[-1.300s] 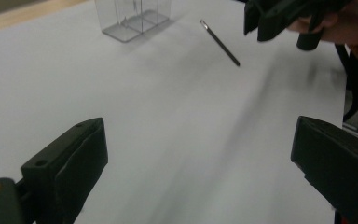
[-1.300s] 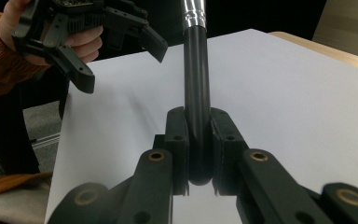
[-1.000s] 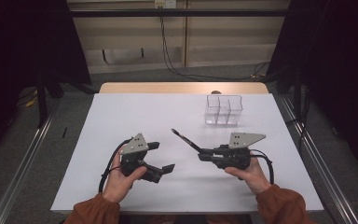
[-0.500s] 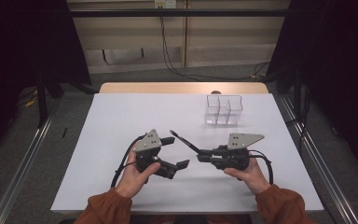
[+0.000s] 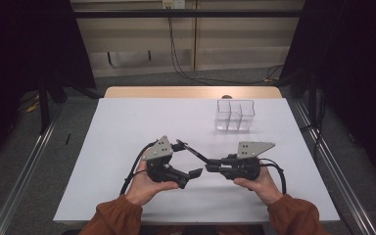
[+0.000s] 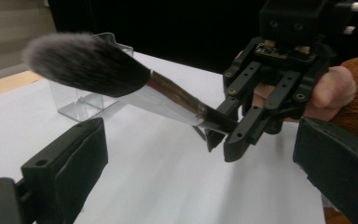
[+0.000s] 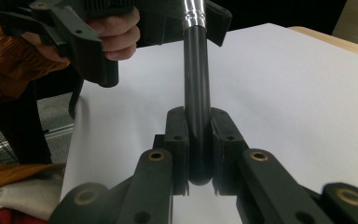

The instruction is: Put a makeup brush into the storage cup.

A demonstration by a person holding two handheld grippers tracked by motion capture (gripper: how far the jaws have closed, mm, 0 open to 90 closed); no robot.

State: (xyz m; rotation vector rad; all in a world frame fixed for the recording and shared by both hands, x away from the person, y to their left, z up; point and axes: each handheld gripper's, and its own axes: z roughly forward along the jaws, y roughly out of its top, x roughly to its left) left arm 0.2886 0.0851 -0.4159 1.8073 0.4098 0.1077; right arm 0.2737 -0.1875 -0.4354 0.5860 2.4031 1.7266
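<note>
A makeup brush (image 5: 196, 154) with a dark handle, silver ferrule and fluffy grey head (image 6: 86, 63) hangs level above the white table (image 5: 127, 122). My right gripper (image 5: 211, 167) is shut on the end of its handle (image 7: 196, 84), pads pressed on both sides. The left gripper (image 5: 188, 159) faces it from the left, jaws wide open. The brush's head end lies between those jaws, and neither pad (image 6: 70, 156) presses on it. In the left gripper view, the right gripper (image 6: 221, 135) shows head-on with the brush in it.
A clear plastic holder (image 5: 235, 116) with several compartments stands at the back right of the table, seen also behind the brush head as the clear holder (image 6: 81, 100). Cables trail from both grippers toward the person's sleeves. The table's wooden far edge (image 5: 191, 92) lies beyond.
The left gripper has moved right and slightly away from the person, toward the brush, so its open jaws now flank the brush head. The right gripper and the brush have stayed put.
</note>
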